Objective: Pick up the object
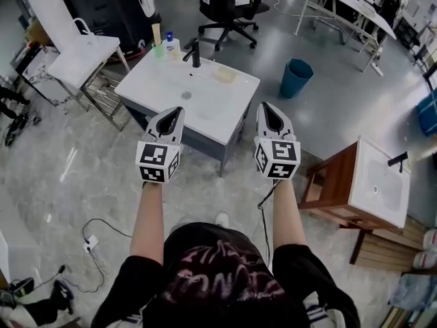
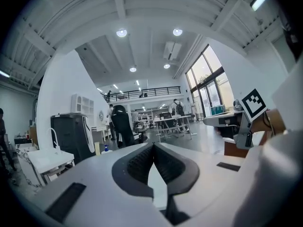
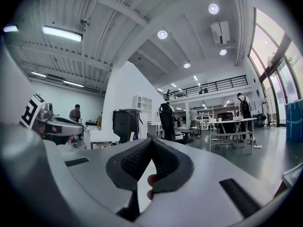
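A white basin counter (image 1: 164, 80) stands ahead of me in the head view. On it are a black faucet (image 1: 195, 52), a blue-capped bottle (image 1: 171, 44), a green cup (image 1: 158, 50) and a pale yellow sponge-like block (image 1: 225, 74). My left gripper (image 1: 179, 109) hovers over the counter's near edge, shut and empty. My right gripper (image 1: 265, 105) hangs just off the counter's right corner, also shut with nothing in it. Both gripper views look level across the room. In the left one the left gripper (image 2: 153, 144) has its jaws together; in the right one so does the right gripper (image 3: 151, 140).
A blue bin (image 1: 295, 78) stands on the floor beyond the counter, with an office chair (image 1: 225, 9) further back. A white side table (image 1: 82, 59) is at the left, a wooden cabinet with a basin (image 1: 379, 183) at the right. Cables (image 1: 92, 241) lie on the floor.
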Available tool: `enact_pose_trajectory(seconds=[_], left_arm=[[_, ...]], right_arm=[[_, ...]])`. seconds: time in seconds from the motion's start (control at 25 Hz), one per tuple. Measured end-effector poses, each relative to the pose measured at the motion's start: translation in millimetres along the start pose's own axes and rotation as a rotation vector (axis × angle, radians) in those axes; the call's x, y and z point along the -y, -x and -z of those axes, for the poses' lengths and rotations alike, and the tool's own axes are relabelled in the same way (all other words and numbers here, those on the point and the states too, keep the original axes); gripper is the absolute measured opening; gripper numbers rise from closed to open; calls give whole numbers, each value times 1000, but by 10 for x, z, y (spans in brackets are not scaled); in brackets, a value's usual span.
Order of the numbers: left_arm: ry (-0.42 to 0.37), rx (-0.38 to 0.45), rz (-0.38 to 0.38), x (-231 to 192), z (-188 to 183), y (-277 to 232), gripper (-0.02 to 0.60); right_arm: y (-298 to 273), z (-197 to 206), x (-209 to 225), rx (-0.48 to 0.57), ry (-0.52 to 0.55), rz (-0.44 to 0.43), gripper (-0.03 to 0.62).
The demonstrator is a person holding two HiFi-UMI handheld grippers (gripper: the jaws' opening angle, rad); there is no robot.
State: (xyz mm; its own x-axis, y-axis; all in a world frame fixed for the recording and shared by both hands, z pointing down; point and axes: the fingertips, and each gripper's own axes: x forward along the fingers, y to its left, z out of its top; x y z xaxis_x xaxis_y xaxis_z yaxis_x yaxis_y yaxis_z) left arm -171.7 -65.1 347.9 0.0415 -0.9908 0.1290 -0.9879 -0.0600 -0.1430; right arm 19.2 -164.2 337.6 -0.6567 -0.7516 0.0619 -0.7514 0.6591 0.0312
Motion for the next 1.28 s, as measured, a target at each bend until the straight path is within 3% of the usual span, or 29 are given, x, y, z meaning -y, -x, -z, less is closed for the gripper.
enact_pose_trajectory(seconds=[0.44, 0.72, 1.04, 1.28], left_arm=[[21, 12, 87, -475, 69, -1378, 8], [38, -18, 169, -855, 212, -2311, 8], [47, -71, 267, -983, 535, -2982, 8], [-28, -114, 339, -916, 721, -3347, 8]], right_arm=[[-1127, 191, 439, -34, 2, 60, 15], [-1923, 338, 680, -70, -26, 140, 15], [-2428, 607, 878, -117, -65, 215, 15], [-2604, 813, 994, -153, -80, 250, 15]])
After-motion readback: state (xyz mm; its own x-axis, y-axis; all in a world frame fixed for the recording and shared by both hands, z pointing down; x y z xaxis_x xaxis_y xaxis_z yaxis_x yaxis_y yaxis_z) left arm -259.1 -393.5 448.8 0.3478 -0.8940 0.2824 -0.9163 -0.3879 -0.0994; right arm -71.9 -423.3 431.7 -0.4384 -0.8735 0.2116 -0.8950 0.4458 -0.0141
